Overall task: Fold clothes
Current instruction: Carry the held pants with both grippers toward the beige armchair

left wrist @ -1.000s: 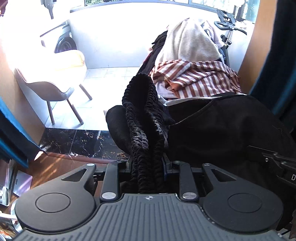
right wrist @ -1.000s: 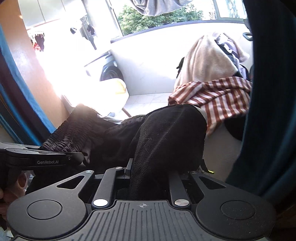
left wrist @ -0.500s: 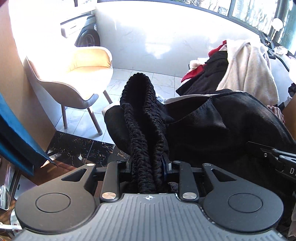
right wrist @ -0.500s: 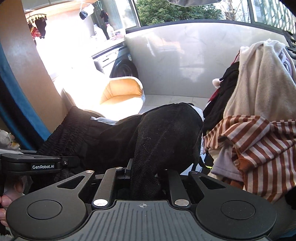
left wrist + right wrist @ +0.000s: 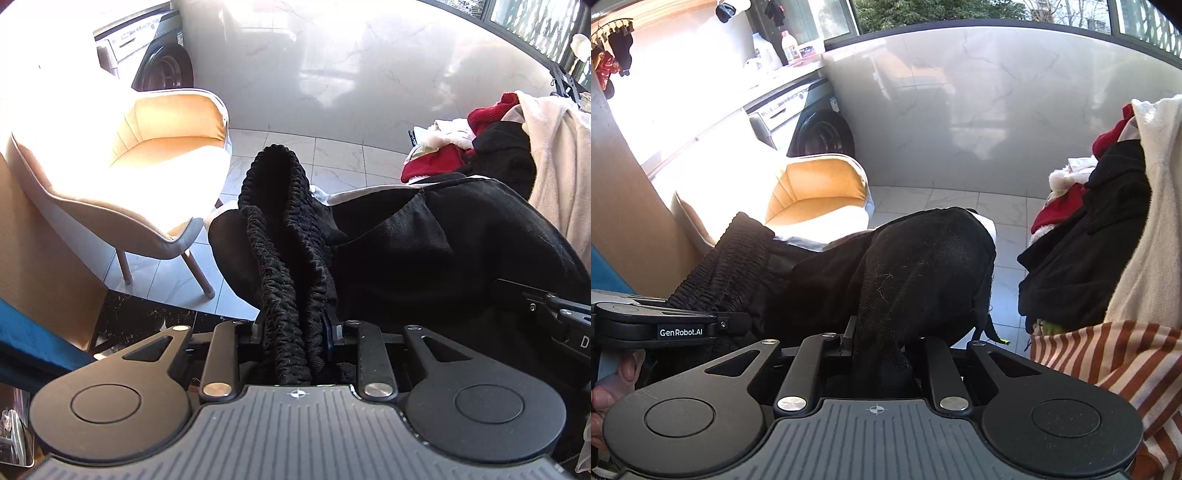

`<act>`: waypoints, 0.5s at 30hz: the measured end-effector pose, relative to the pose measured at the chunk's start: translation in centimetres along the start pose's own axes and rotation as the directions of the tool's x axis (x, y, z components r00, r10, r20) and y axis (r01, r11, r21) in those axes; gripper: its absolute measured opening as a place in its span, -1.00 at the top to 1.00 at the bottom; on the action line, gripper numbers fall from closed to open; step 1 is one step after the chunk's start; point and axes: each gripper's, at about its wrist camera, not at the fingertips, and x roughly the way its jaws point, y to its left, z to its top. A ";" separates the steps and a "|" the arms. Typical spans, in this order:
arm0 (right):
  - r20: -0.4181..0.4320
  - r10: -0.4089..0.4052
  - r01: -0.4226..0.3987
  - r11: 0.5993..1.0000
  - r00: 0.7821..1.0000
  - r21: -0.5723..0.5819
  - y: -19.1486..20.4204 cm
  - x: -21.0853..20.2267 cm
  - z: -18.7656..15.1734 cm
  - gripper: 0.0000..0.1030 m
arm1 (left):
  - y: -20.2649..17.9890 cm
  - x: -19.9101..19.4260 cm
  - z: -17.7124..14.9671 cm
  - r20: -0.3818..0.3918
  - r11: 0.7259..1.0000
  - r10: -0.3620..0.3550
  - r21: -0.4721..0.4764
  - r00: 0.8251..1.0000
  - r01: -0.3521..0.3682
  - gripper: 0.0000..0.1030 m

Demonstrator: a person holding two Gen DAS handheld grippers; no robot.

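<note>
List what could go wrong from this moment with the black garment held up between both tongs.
1. The left tongs pinch only the bunched elastic waistband of the black garment; the thick ribbing might slip out.
2. The right tongs grip a fat wad of cloth, so the fold may come out uneven.
3. The garment hangs in the air close to the clothes pile and striped cloth; it could snag or drag them.

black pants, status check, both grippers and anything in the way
Left gripper shut on pants waistband. Right gripper shut on pants. Pants held up between them. Nothing blocking.
</note>
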 end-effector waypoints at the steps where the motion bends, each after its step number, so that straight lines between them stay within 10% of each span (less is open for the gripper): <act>1: -0.005 0.008 -0.008 1.000 1.000 -0.002 -0.7 1.7 1.3 0.76 | 0.3 1.4 1.5 -0.006 1.000 0.003 -0.003 1.000 -0.003 0.49; 15: -0.147 0.119 -0.142 0.978 0.982 -0.155 -5.5 24.0 23.3 0.79 | 6.0 18.5 20.6 -0.109 0.944 0.023 -0.325 0.994 -0.058 0.49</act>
